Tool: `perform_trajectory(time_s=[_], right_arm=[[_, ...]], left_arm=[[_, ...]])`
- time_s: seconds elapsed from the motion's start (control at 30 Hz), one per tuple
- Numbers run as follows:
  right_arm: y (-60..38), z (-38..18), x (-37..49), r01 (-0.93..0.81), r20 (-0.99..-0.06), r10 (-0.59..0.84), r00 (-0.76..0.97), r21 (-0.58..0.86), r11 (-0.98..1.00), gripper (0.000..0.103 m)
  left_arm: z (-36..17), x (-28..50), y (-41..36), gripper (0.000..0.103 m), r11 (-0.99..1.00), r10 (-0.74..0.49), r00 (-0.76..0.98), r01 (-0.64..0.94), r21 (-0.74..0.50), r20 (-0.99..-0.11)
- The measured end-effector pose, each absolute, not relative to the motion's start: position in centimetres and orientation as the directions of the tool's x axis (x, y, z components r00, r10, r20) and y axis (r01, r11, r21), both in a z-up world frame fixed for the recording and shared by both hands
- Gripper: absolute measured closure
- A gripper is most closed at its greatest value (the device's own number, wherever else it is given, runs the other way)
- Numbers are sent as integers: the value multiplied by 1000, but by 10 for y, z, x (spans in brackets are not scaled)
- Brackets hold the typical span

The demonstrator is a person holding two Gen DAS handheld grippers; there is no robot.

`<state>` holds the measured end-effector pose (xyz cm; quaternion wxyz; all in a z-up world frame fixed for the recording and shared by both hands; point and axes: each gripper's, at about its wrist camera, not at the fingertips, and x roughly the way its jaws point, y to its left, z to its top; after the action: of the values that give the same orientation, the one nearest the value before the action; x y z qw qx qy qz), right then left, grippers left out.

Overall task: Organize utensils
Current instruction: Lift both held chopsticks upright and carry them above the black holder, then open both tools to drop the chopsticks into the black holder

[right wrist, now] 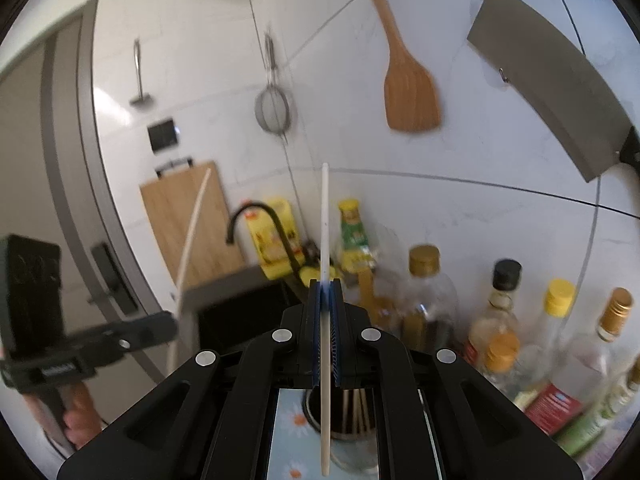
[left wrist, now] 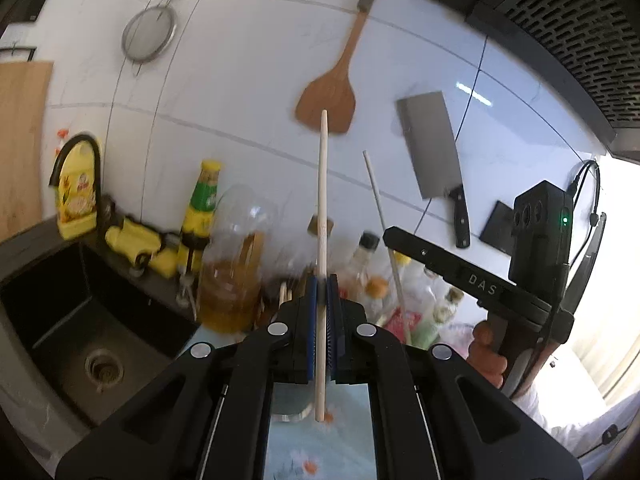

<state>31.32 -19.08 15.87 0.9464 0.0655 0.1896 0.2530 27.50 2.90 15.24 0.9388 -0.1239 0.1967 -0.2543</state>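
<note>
My left gripper point(left wrist: 323, 284) is shut on a pale wooden chopstick point(left wrist: 322, 208) that stands upright between its blue pads. My right gripper point(right wrist: 326, 288) is shut on a white chopstick point(right wrist: 325, 232), also upright. Each gripper shows in the other's view: the right gripper point(left wrist: 390, 236) with its white chopstick point(left wrist: 378, 204) at the right, the left gripper point(right wrist: 170, 322) with its pale chopstick point(right wrist: 192, 236) at the left. Below the right gripper a metal utensil cup point(right wrist: 356, 408) holds several brown chopsticks. It stands on a blue flowered cloth point(right wrist: 290, 420).
Bottles of oil and sauce point(right wrist: 424, 292) crowd the counter by the white tiled wall. A cleaver point(left wrist: 434, 148), a wooden spatula point(left wrist: 332, 92) and a strainer point(left wrist: 148, 32) hang on it. A dark sink point(left wrist: 80, 320) with a black tap point(left wrist: 76, 156) lies left, near a cutting board point(right wrist: 188, 216).
</note>
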Motion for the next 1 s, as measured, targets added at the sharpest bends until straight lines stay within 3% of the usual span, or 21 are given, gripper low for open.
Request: perform_trajectory(time_s=[0.1,0.2,0.4,0.8,0.9,0.97,1.0], right_arm=[[-197,154,320,-481,-258,534,805,243,842,98],[-204,147,329,-512,-180,563,806,264,818,98],[-207,123,359,-536,-149,590,793,289,793,98],[-199,67,382,-519,-244,585,773,286,805,95],[-202,63,376,-500,-254,558,790,260,826,94],[-204,65,374,-488,-263,544,797,252,836,92],[-205,68,373,-482,-267,537,800,248,841,80]], left_arm=[[146,291,22,98,797,-577,788,485,-359,-216],[137,309,15,98,787,-586,790,502,-358,-179],[116,335,4,98,755,-618,777,543,-368,-121],[67,355,-15,98,766,-627,751,545,-340,-207],[64,348,-13,89,778,-616,758,540,-322,-216],[66,341,-4,72,778,-610,767,530,-338,-202],[68,339,-1,68,779,-607,770,527,-340,-198]])
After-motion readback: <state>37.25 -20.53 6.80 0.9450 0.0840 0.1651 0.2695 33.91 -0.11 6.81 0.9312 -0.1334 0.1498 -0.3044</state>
